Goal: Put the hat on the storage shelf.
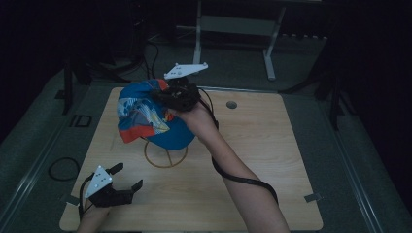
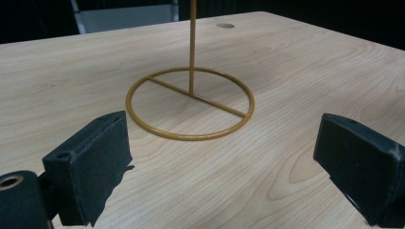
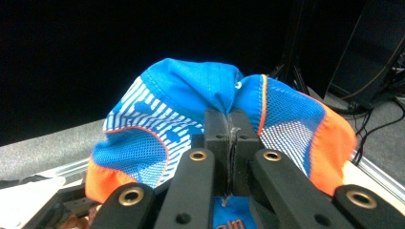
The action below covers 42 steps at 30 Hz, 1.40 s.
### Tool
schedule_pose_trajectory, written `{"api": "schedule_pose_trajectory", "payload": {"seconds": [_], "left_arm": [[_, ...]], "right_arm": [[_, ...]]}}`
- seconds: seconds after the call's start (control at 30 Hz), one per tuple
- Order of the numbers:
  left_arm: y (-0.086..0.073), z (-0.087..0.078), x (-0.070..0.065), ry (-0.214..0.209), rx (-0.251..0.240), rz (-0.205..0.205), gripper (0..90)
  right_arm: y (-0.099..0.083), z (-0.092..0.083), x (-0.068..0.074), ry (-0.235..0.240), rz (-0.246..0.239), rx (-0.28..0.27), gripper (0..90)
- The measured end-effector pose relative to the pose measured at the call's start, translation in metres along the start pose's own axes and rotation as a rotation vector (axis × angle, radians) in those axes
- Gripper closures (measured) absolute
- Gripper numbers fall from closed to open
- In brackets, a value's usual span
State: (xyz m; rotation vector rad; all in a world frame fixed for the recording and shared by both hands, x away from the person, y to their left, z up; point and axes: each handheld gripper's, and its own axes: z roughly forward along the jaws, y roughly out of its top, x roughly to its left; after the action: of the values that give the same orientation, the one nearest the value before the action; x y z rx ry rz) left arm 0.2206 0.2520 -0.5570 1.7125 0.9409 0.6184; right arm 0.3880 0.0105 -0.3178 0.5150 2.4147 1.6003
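R gripper was clamped on the blue/orange cap, held up over the wire stand near table center (cap bunched at its 9 o'clock). L gripper sat at 7 o'clock, jaws spread, nothing between them.

Your forearms are bare, no sleeves. Each hand carries a black gripper: the left gripper and right gripper each wear a pale 3-cornered plate dotted with holes. A black cable coils around your right forearm. Brass-ringed screw holes mark the right gripper's black linkage arms.
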Motion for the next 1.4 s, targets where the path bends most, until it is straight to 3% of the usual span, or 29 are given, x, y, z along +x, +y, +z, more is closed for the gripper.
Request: {"api": "schedule_pose_trajectory", "payload": {"seconds": [0.17, 0.4, 0.6, 0.93, 1.13, 1.4], "left_arm": [[-0.003, 0.003, -0.003, -0.013, 0.014, 0.014, 5.5], [-0.005, 0.003, 0.000, -0.029, 0.011, -0.024, 5.6], [-0.006, 0.003, 0.001, -0.034, 0.015, -0.031, 5.6], [-0.007, 0.004, 0.002, -0.043, 0.014, -0.037, 5.6], [-0.008, 0.004, 0.002, -0.048, 0.013, -0.047, 5.6], [-0.009, 0.004, 0.003, -0.043, 0.006, -0.054, 5.6]], "right_arm": [[-0.009, 0.011, -0.002, 0.005, 0.009, 0.040, 89.2], [-0.020, 0.006, -0.009, -0.005, 0.028, 0.043, 87.2], [-0.029, 0.001, -0.014, 0.016, 0.063, 0.044, 72.4], [-0.043, -0.001, -0.011, 0.044, 0.084, 0.057, 59.8], [-0.047, -0.008, -0.010, 0.047, 0.100, 0.028, 51.8], [-0.052, -0.023, -0.006, 0.028, 0.072, -0.007, 40.0]]}}
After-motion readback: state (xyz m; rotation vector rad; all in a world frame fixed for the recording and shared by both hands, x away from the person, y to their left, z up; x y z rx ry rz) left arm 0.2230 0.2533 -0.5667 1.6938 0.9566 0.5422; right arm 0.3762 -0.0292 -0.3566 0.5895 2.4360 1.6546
